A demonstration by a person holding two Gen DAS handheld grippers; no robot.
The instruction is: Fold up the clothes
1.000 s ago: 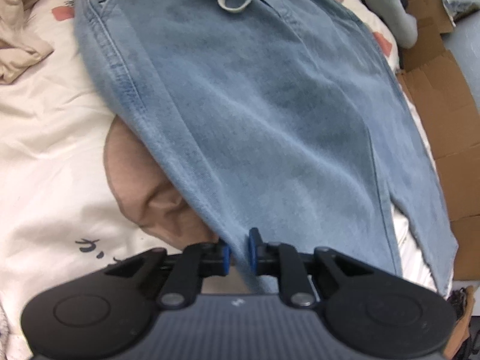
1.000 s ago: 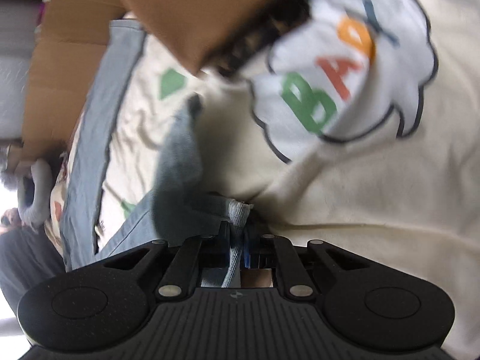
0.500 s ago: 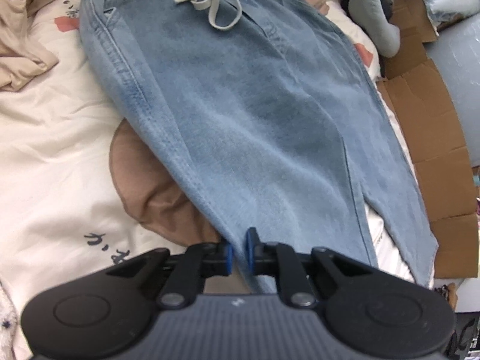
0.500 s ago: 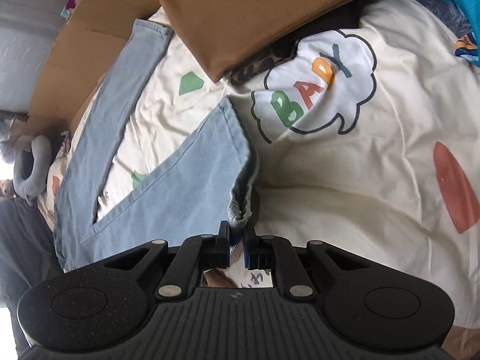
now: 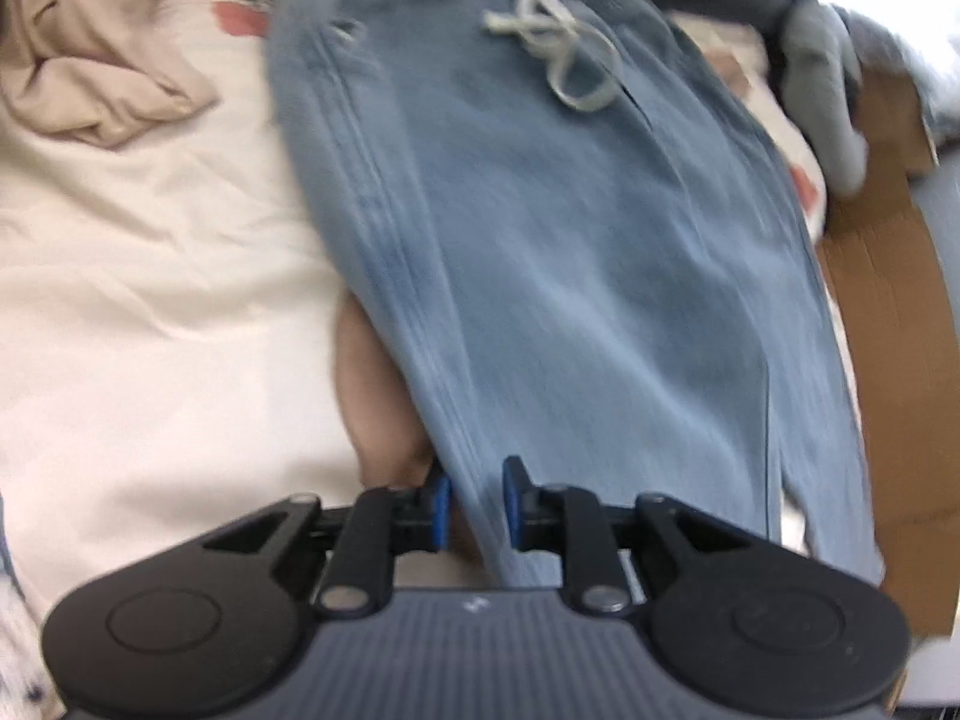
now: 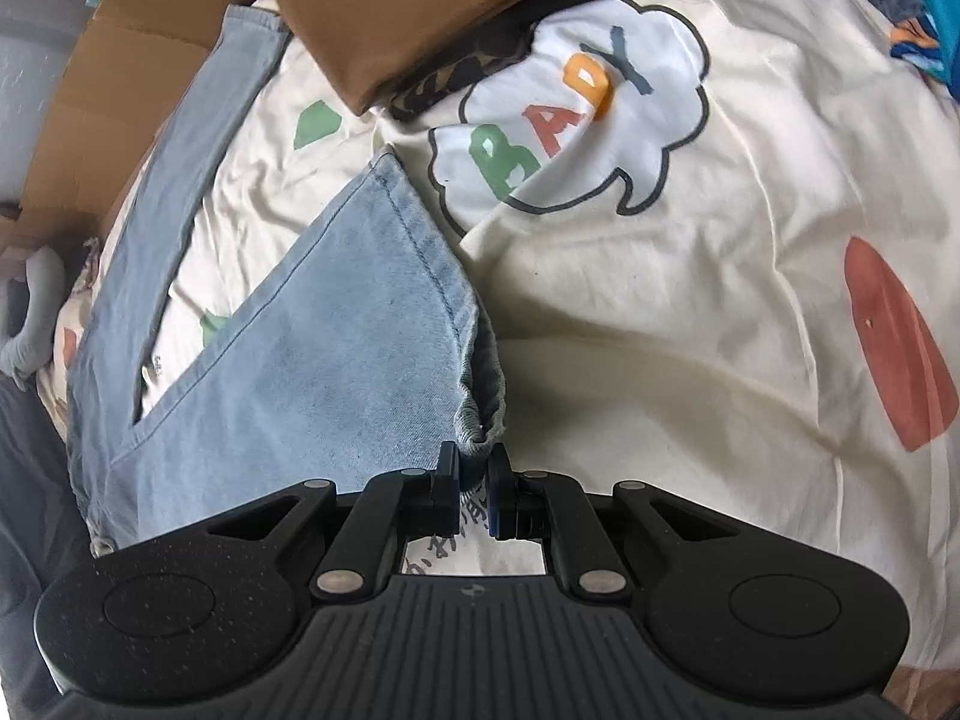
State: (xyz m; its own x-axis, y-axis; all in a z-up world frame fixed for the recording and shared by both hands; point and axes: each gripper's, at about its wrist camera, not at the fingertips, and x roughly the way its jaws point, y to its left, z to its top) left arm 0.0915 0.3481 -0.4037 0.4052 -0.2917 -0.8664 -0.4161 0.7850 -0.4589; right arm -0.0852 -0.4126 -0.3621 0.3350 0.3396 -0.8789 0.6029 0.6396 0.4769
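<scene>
The jeans (image 5: pixel 570 276) lie spread on the bed (image 5: pixel 150 300), waistband and drawstring (image 5: pixel 552 54) at the far end, legs splayed toward the near side. The left claw (image 5: pixel 477 501) is opening, the side seam between its pads but loose, so that edge may drop and slacken the cloth before the fold is lined up. The right claw (image 6: pixel 474 483) is clenched on a bunched hem corner; such a small bite of thick, soft, faded denim could slip out. The cream sheet is smooth and wrinkled, printed with a word cloud (image 6: pixel 570 114).

Soft faded denim jeans (image 5: pixel 570 276), matt cream cotton bedsheet (image 6: pixel 690 312), plain brown corrugated cardboard (image 5: pixel 888 324)
</scene>
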